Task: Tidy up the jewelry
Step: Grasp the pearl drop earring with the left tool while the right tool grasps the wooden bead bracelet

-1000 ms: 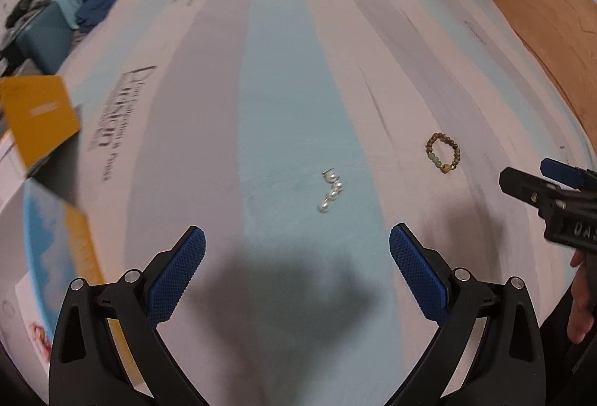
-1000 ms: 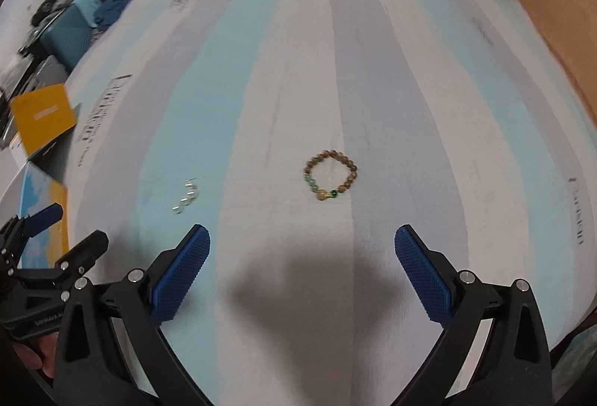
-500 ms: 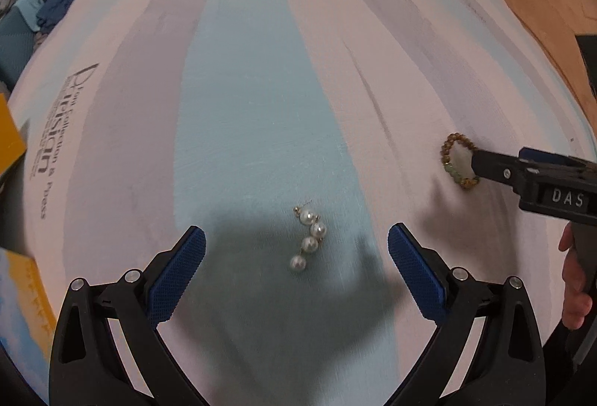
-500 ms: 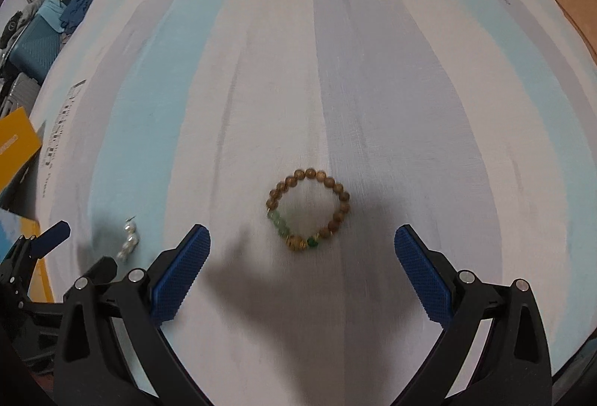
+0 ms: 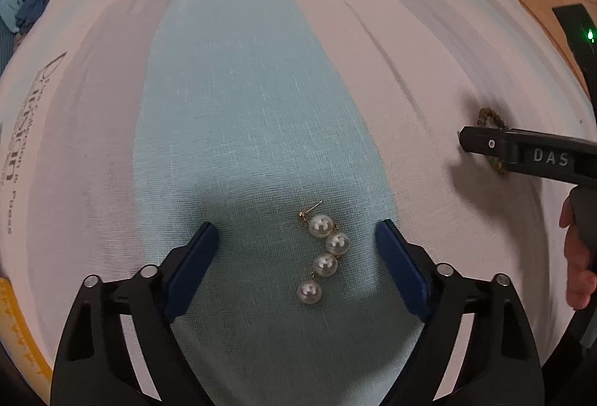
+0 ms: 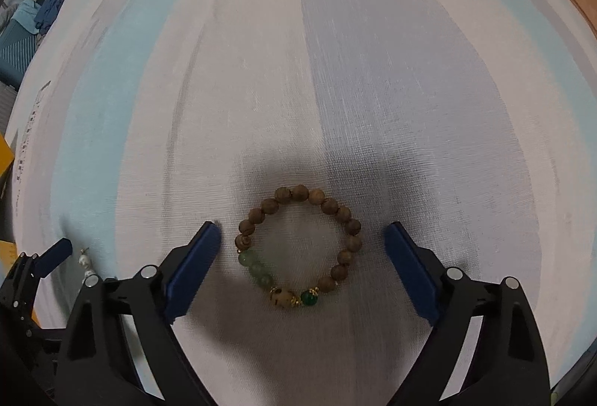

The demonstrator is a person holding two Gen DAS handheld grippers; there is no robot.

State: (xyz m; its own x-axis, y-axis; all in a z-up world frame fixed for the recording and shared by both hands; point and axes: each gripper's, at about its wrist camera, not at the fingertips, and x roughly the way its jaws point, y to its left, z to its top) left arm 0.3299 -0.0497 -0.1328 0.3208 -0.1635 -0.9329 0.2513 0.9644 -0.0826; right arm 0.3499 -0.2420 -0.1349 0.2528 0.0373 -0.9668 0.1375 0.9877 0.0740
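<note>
**Inspector:** Left wrist view: left gripper [image 5: 296,251], fingers spread and just closing in, straddles the pearl earring [image 5: 321,255] on the striped sheet [image 5: 238,100]. No pad touches it.

**Clerk:** Its long axis?

**Inspector:** Roughly along the fingers, so the jaws would close across it.

**Clerk:** And the bead bracelet [image 6: 298,247]?

**Inspector:** Right of the earring, flat, between the right gripper [image 6: 302,253]'s spread, narrowing fingers, nearer the left pad.

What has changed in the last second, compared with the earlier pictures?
Both grippers came down: the left gripper now brackets the pearl earring, the right gripper the bead bracelet. Their jaws have just been closing, but touch nothing yet. Both pieces lie where they were on the striped cloth.
</note>
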